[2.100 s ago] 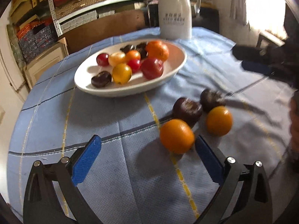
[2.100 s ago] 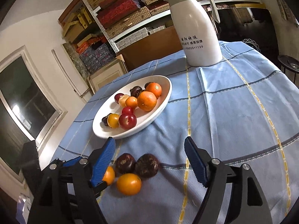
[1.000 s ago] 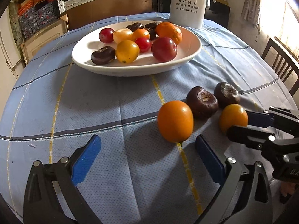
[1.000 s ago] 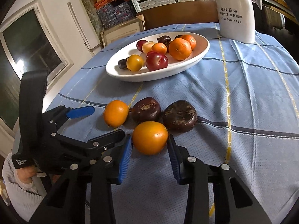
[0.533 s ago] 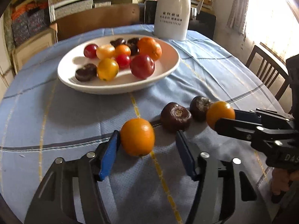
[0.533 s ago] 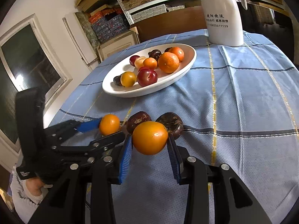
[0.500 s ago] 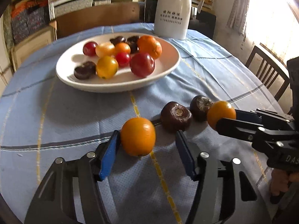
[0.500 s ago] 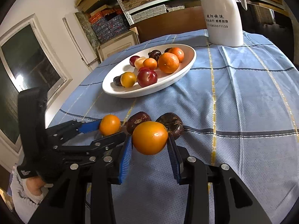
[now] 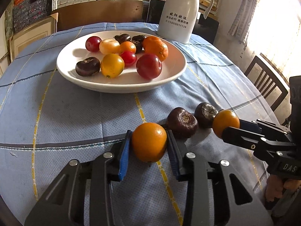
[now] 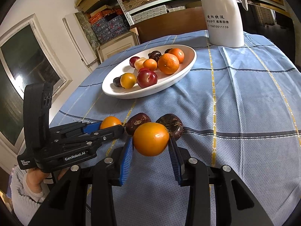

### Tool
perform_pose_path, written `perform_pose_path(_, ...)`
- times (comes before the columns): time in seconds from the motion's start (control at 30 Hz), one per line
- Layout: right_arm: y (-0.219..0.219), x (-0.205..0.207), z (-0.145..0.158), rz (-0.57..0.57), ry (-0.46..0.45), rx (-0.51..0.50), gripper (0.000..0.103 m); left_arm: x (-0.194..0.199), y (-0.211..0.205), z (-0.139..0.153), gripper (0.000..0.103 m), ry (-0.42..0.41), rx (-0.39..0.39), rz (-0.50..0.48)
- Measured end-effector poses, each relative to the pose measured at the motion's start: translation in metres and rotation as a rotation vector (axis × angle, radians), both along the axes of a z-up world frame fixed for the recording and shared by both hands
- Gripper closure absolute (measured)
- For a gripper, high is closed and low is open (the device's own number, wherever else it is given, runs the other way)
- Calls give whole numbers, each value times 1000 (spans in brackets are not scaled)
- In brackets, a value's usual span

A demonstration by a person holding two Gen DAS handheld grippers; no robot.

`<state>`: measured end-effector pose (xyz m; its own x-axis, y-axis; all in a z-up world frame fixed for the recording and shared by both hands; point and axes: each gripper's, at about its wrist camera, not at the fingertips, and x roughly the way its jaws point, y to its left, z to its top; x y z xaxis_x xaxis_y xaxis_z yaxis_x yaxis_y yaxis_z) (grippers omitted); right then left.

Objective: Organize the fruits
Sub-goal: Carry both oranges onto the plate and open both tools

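Nearest the left wrist camera, the left gripper (image 9: pixel 148 146) clamps an orange (image 9: pixel 149 144) between its blue pads, whether lifted off the blue tablecloth (image 9: pixel 75 116) is hard to tell; the right gripper (image 10: pixel 151 148) likewise grips a yellow-orange fruit (image 10: pixel 151 139), which hides part of the two dark brown fruits (image 10: pixel 138 122) lying just behind on the cloth. Farther back the white plate (image 9: pixel 169 75) carries assorted fruit, some half covered by others. Behind it stands a white jug (image 9: pixel 177 17), its top cut off.

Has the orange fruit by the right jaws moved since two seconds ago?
Yes. The orange fruit left the tablecloth beside the two dark fruits and is now clamped in the right gripper.
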<state>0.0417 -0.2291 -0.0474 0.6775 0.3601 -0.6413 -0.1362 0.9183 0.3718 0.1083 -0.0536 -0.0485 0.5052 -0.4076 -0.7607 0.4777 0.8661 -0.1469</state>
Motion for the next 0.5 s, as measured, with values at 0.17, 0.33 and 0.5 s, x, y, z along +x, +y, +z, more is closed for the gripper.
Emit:
perform_pose_path(0.17,-5,-2,2,-13,-16,13,65,-8,6,11,68,-44,-12,4)
perform_pose_path(0.33,-15,6,19,-34,-45,54,65,1,19,46,68,-110,-58,41)
perform_pose_path(0.5,-6,44,47,-42,-77,3,65,40,27,66,68,-115,-92,111)
